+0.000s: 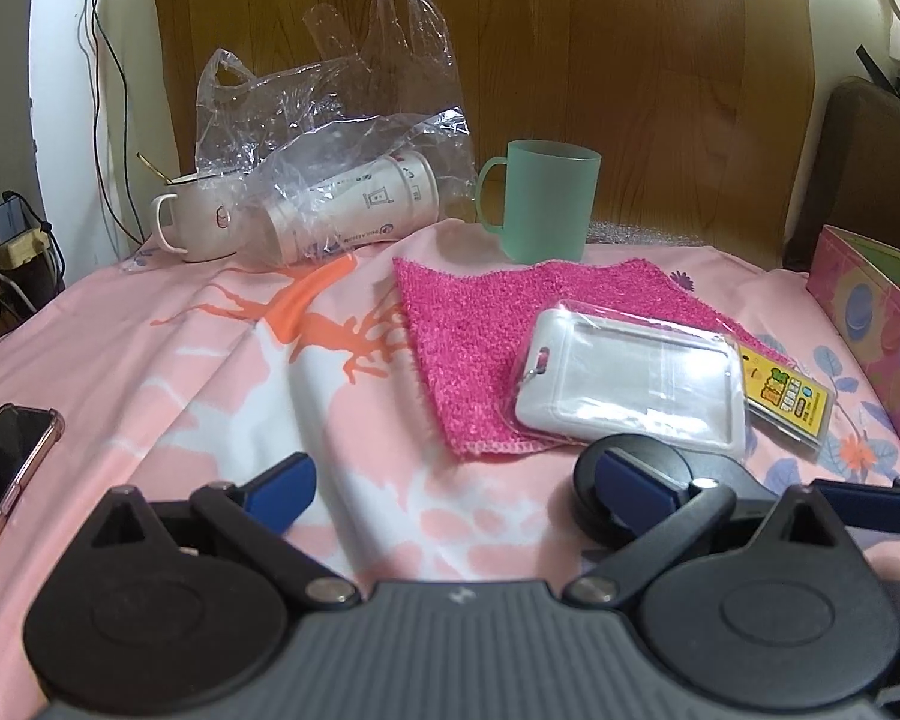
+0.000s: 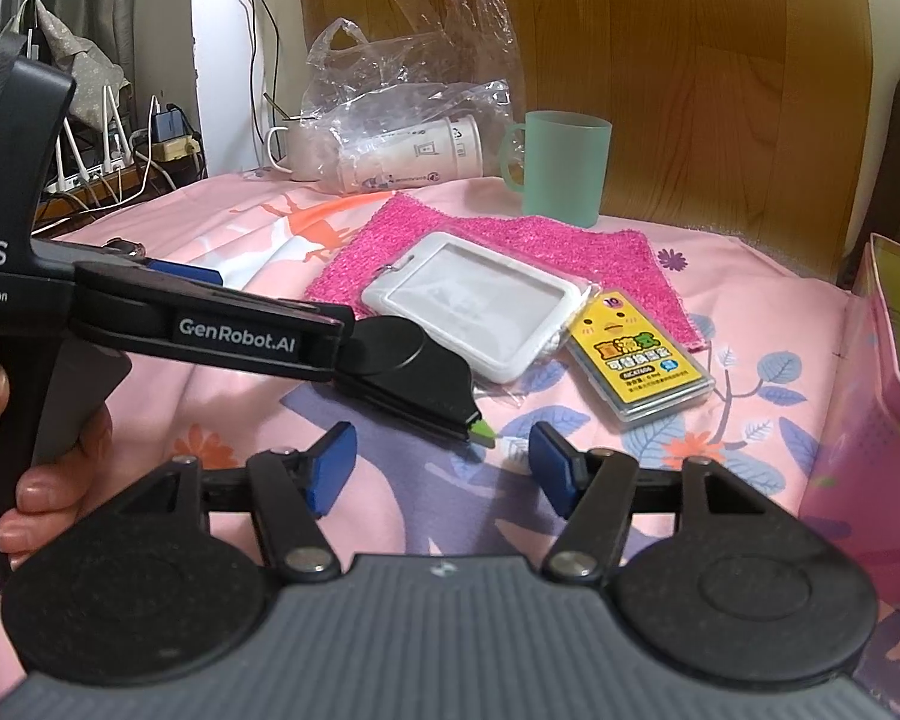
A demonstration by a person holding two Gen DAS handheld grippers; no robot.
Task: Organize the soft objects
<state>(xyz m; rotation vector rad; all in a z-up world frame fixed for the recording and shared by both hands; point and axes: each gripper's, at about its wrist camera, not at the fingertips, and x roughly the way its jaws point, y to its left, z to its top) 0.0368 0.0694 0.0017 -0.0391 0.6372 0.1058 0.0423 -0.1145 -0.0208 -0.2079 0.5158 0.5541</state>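
Both hand-held grippers sit low over the near edge of the bed, nothing between the blue pads. Left hand-held gripper [image 1: 444, 483]: fingers wide apart, empty. Right hand-held gripper [image 2: 441, 459]: fingers apart, empty; the left unit's black finger crosses just in front of it.

Pink fuzzy square cloth [image 1: 468, 324] lies flat mid-bed on the pink printed bedsheet [image 1: 210, 360], unfolded. White plastic badge holder in a clear sleeve [image 1: 630, 384] rests on its near right corner; yellow flat card case [image 2: 642, 360] overlaps the cloth edge just beside it. Crumpled clear plastic bag [image 1: 330, 120] sits at the far edge by the wooden headboard, draped over a white printed tumbler lying on its side [image 1: 354, 210], with a white ceramic mug [image 1: 195, 225] to its left. Translucent green plastic mug [image 1: 540, 204] stands upright touching the cloth's far edge.

Judgement: task looks barely started. Cloth not folded, bag not flattened. Hard items likely need clearing off the cloth first.
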